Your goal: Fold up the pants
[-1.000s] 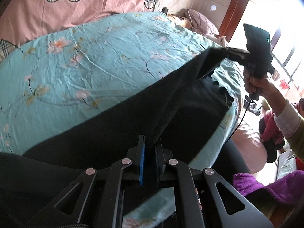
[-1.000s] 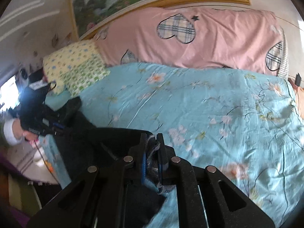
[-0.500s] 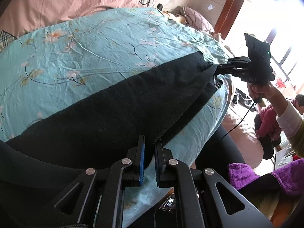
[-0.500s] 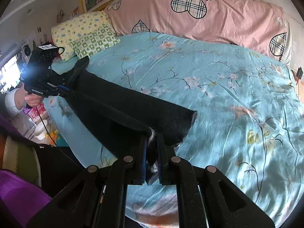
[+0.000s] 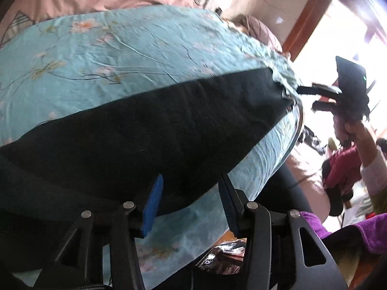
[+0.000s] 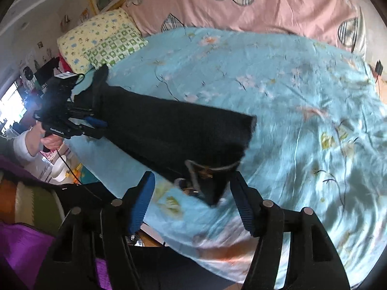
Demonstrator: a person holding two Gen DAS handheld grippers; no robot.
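Black pants (image 5: 154, 130) lie folded lengthwise in a long band along the near edge of the bed, on its light blue floral sheet (image 6: 302, 101). My left tool (image 5: 191, 188) is opening over one end, blue pads apart with the cloth between them but not pinched. My right tool (image 6: 191, 188) is opening over the waistband end, pads clear of the fabric.

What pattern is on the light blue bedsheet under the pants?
The light blue bedsheet has a floral print with pale blossoms on thin dark branches; the right wrist view shows it best.
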